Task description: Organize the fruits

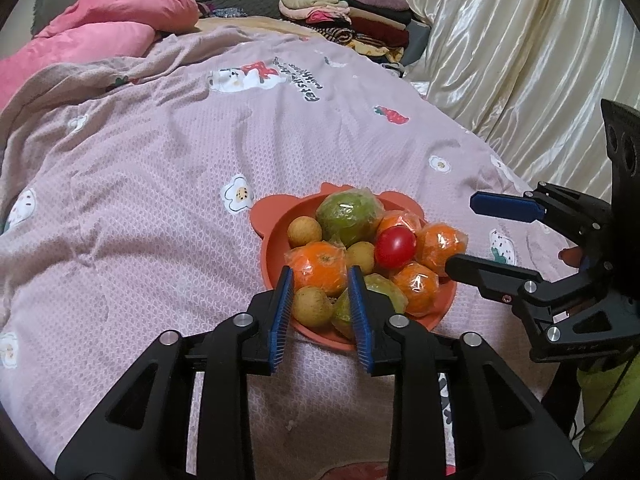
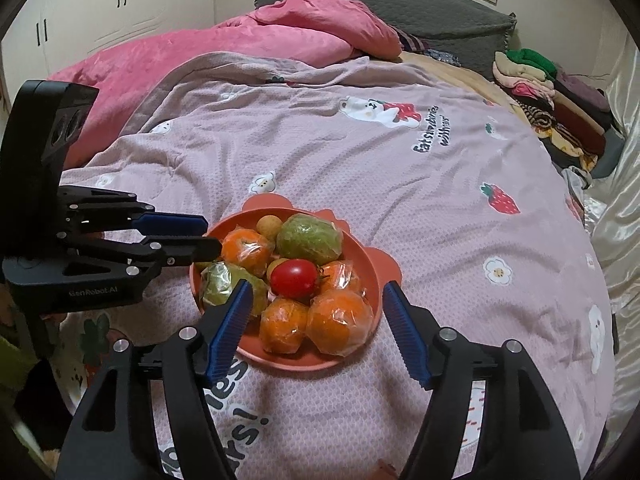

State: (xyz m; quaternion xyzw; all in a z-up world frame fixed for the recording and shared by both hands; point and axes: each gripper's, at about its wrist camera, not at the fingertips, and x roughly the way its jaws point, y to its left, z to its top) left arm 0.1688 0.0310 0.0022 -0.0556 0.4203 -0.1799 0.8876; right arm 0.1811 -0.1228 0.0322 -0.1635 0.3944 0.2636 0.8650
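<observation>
A red-orange bowl (image 1: 269,254) (image 2: 374,276) sits on the pink bedspread, heaped with several plastic-wrapped oranges (image 1: 320,266) (image 2: 340,320), wrapped green fruits (image 1: 346,216) (image 2: 310,238), small tan round fruits (image 1: 305,231) and a red tomato (image 1: 395,246) (image 2: 294,278). My left gripper (image 1: 320,276) (image 2: 212,236) hovers at the bowl's near-left rim, its jaws a narrow gap apart with nothing gripped. My right gripper (image 2: 316,292) (image 1: 460,234) stands open wide over the bowl's other side, just above the oranges, touching none.
The bedspread (image 1: 160,200) spreads wide beyond the bowl. Pink pillows (image 2: 240,40) lie at the head of the bed. A stack of folded clothes (image 1: 344,16) (image 2: 560,108) sits by the cream curtain (image 1: 520,60).
</observation>
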